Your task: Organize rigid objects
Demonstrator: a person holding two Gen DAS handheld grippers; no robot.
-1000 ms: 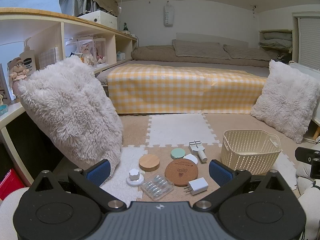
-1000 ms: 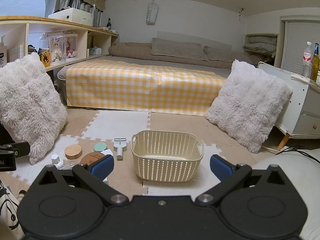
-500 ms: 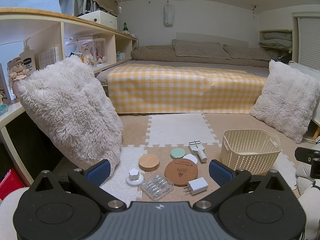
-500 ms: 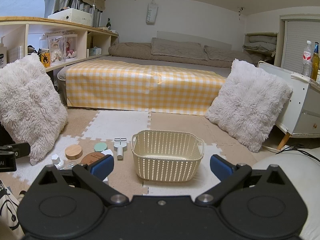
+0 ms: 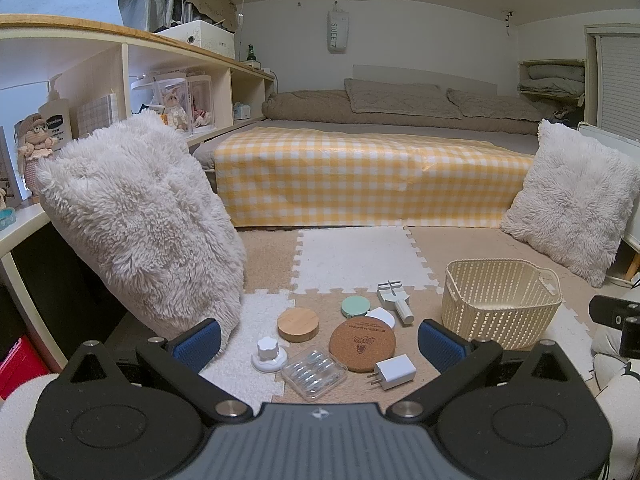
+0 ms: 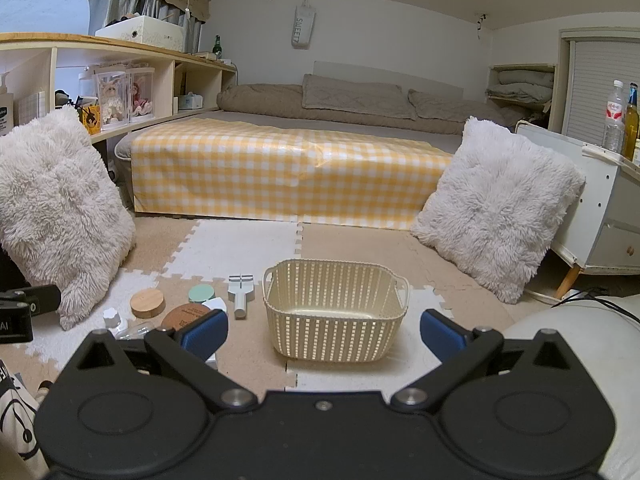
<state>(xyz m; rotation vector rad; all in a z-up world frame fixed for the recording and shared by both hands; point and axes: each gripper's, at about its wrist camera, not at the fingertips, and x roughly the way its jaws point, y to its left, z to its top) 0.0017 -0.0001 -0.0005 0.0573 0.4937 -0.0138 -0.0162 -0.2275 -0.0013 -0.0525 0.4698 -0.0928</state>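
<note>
Both grippers spread wide, empty, above the floor mat.

Left gripper (image 5: 319, 339): blue pads apart, touching nothing; low centre of its view lie the clear case (image 5: 314, 373), white charger (image 5: 394, 371), cork coaster (image 5: 362, 344), white knob (image 5: 269, 354), wooden lid (image 5: 298, 324), green disc (image 5: 355, 306) and white tool (image 5: 394, 301). Right gripper (image 6: 323, 331): pads likewise apart, holding nothing; the cream basket (image 6: 336, 308) stands centre frame, just right of those items.

Right tool (image 6: 323, 332) spread wide, empty; cream basket (image 6: 335, 312) between fingers.
</note>
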